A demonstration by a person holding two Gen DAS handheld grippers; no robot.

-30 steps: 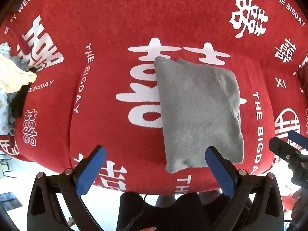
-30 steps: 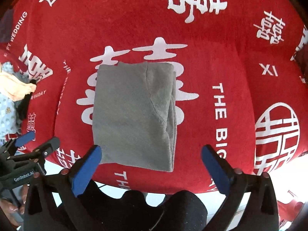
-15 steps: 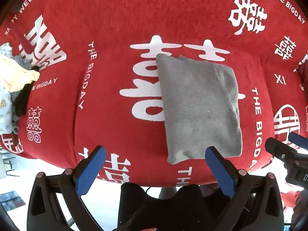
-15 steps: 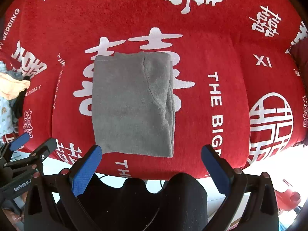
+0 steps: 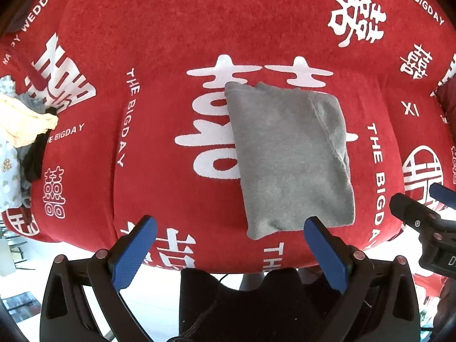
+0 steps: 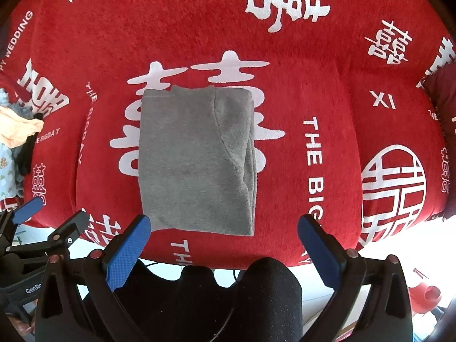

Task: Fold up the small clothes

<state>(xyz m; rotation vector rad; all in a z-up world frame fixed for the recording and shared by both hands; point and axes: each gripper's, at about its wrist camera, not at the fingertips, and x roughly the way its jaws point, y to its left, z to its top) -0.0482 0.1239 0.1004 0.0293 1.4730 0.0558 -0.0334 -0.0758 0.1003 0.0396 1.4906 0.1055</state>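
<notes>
**Grey garment folded flat; both grippers held clear**

A small grey fleece garment (image 6: pixel 196 159), already folded into a compact rectangle, is seen lying flat near the front edge of the surface, which is covered by a red plush cloth printed with white characters and lettering (image 6: pixel 327 65). A curved seam and a doubled layer are visible along the garment's right side, and its near edge is seen just beyond the blue pads of both grippers.

The left gripper (image 5: pixel 229 249) is held spread wide with nothing between its blue-padded fingers (image 5: pixel 134 252), above the front edge of the surface and slightly left of the garment. The right gripper (image 6: pixel 223 248) is likewise held wide apart and empty, centred before the garment's near edge. No contact with the fabric is made by either.

The folding of this piece is judged to be finished, or nearly so (a further half-fold cannot be ruled out from these views). At the far left edge a loose heap of unfolded clothes in pale yellow, black and patterned light blue (image 5: pixel 20 142) is seen, well apart from the grey piece.

The next move is judged to call either for the folded garment to be pinched at its near edge and set aside without its layers being disturbed, or for a fresh item to be drawn from the heap and spread on the cloth.
</notes>
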